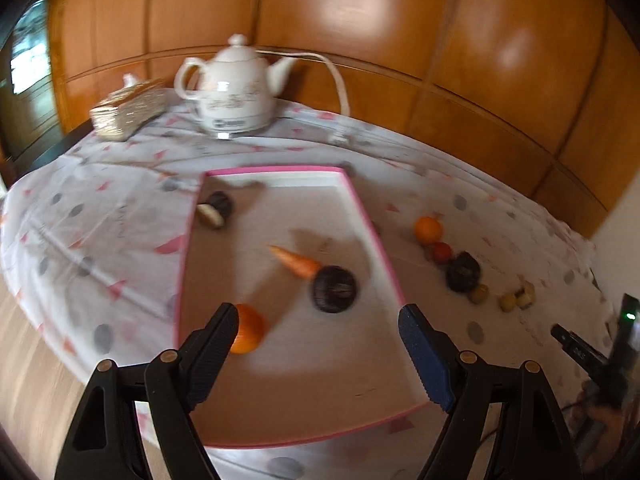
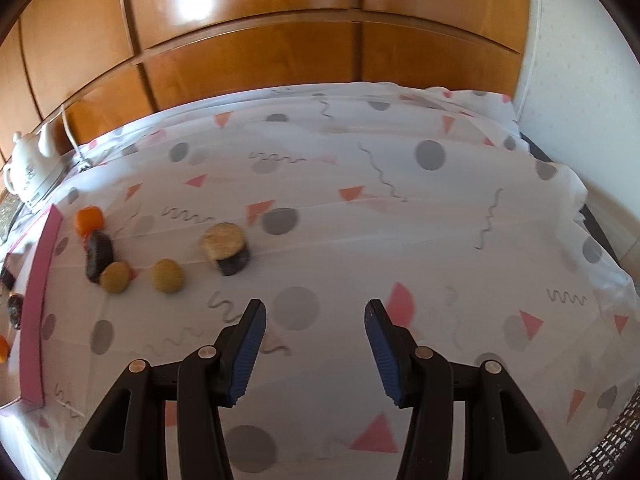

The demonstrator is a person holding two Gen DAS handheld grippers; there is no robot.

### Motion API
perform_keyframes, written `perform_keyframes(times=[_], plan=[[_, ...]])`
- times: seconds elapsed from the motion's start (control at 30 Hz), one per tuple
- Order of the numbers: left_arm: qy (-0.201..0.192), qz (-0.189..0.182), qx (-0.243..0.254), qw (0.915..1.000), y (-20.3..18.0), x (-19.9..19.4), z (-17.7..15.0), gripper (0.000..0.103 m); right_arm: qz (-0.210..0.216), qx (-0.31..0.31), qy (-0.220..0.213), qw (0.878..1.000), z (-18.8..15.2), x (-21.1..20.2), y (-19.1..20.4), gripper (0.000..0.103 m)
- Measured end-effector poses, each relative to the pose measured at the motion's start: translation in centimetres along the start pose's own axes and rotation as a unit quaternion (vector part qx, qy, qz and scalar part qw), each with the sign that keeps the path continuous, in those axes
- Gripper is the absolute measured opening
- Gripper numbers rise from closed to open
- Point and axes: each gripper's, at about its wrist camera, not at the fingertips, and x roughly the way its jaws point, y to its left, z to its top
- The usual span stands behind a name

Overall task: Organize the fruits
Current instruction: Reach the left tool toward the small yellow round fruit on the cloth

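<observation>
My left gripper (image 1: 318, 312) is open above the near end of a pink-rimmed tray (image 1: 374, 236), nothing between its fingers. In the tray lie an orange (image 1: 246, 328) by the left fingertip, a carrot (image 1: 296, 262), a dark round fruit (image 1: 334, 288) and a cut dark fruit (image 1: 216, 208). My right gripper (image 2: 315, 305) is open over bare cloth. Ahead to its left a row lies on the cloth: an orange (image 2: 89, 219), a dark fruit (image 2: 98, 256), two yellow-green fruits (image 2: 116, 277) (image 2: 168, 276) and a cut half (image 2: 226, 248).
A white teapot (image 1: 236, 88) with a cord and a woven box (image 1: 128, 108) stand at the table's far end, against wooden panels. The patterned tablecloth (image 2: 360, 220) stretches wide to the right of the fruit row. The tray's pink rim (image 2: 40, 300) runs along the left of the right wrist view.
</observation>
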Motion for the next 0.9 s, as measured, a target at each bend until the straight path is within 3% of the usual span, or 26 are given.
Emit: perform_keyframes(times=[0.17,0.4,0.7,0.9], plan=[[0.029,-0.042,0.044,0.9977,-3.7,1.7,0.5,0.076,-0.011,0.013,0.001,1.0,-0.1,0.3,-1.5,0.052],[0.06,-0.115,0.124,0.9839,-9.9,4.2,0.7,0.059,-0.041,0.038,0.002,0.998,-0.3,0.8,-3.9,0.052],[0.081,-0.138,0.148,0.9759,-13.8,6.5,0.2,0.059,-0.095,0.106,-0.002,0.99,-0.4,1.3,-8.0,0.052],[0.079,-0.157,0.198,0.9642,-16.7,7.8,0.2,0.049,-0.123,0.145,0.005,0.982,-0.8,1.8,-9.9,0.052]])
